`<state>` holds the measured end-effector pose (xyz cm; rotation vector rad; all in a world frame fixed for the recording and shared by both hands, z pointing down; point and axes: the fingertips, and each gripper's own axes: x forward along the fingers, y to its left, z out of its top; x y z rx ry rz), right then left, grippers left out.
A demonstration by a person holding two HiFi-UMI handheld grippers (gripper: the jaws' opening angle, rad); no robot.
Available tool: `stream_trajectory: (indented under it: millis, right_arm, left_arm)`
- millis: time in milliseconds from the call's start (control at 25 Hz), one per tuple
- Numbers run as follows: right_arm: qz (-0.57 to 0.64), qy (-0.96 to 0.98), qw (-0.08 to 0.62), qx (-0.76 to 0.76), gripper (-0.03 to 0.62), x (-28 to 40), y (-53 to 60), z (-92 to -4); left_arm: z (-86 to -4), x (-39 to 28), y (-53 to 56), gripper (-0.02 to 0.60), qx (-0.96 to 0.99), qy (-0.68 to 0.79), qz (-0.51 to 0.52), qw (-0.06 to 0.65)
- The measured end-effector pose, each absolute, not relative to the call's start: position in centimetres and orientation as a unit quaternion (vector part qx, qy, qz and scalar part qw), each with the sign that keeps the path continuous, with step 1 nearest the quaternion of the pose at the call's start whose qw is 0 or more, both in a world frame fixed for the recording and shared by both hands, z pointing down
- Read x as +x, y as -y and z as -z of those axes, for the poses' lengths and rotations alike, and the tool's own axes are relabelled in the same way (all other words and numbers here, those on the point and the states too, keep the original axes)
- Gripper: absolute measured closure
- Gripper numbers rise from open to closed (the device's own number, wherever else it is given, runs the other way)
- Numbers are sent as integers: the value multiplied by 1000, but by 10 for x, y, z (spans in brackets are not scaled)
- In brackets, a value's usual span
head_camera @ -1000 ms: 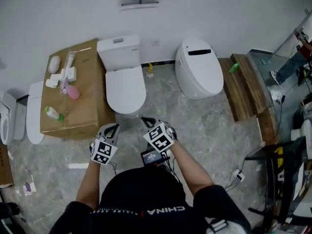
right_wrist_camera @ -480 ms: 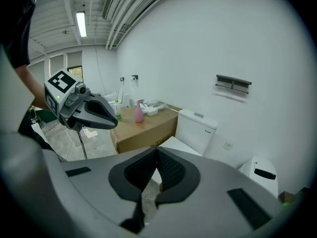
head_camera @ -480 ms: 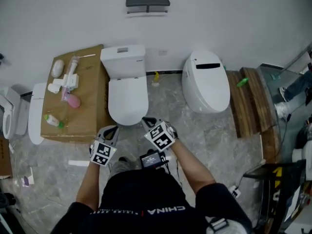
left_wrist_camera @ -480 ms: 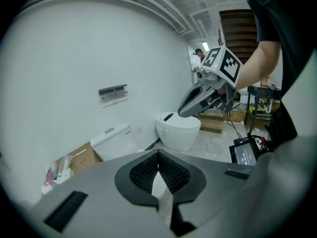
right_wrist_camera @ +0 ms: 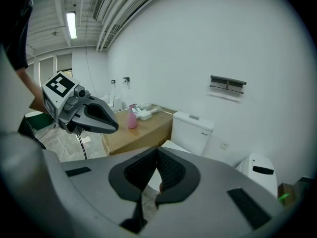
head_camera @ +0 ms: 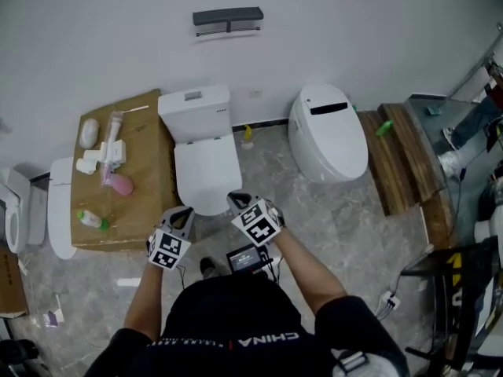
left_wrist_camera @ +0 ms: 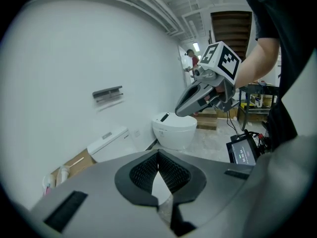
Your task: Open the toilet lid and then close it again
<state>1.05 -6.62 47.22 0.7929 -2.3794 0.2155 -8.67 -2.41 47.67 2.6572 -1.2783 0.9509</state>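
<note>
While toilet lid (head_camera: 206,175) down, left gripper (head_camera: 182,213), right gripper (head_camera: 237,201) closed, empty.

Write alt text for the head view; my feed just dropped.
From above: a person holds the left gripper and right gripper, both shut and empty, in front of a white toilet whose lid is down. A cardboard box with toiletries stands at picture left, a rounded second toilet at picture right.

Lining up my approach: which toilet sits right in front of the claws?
The square-tanked toilet beside the cardboard box; the rounded tankless one stands off to the right.
</note>
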Motion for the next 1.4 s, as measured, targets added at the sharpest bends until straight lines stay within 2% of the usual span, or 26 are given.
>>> stream_trajectory:
  millis: [320, 840, 1120, 1400]
  right_arm:
    - [-80, 897, 306, 308, 582, -8, 71, -468]
    - [-89, 892, 321, 305, 582, 2, 82, -483]
    - [-102, 886, 356, 279, 581, 0, 97, -522]
    - [-121, 880, 390, 242, 581, -12, 112, -596]
  left_arm:
    - [-478, -102, 31, 572, 862, 404, -304, 17]
    - [-490, -97, 47, 572, 863, 391, -319, 11]
    - [-518, -93, 60, 572, 862, 378, -335, 37]
    - [-588, -85, 73, 572, 860, 351, -363, 78]
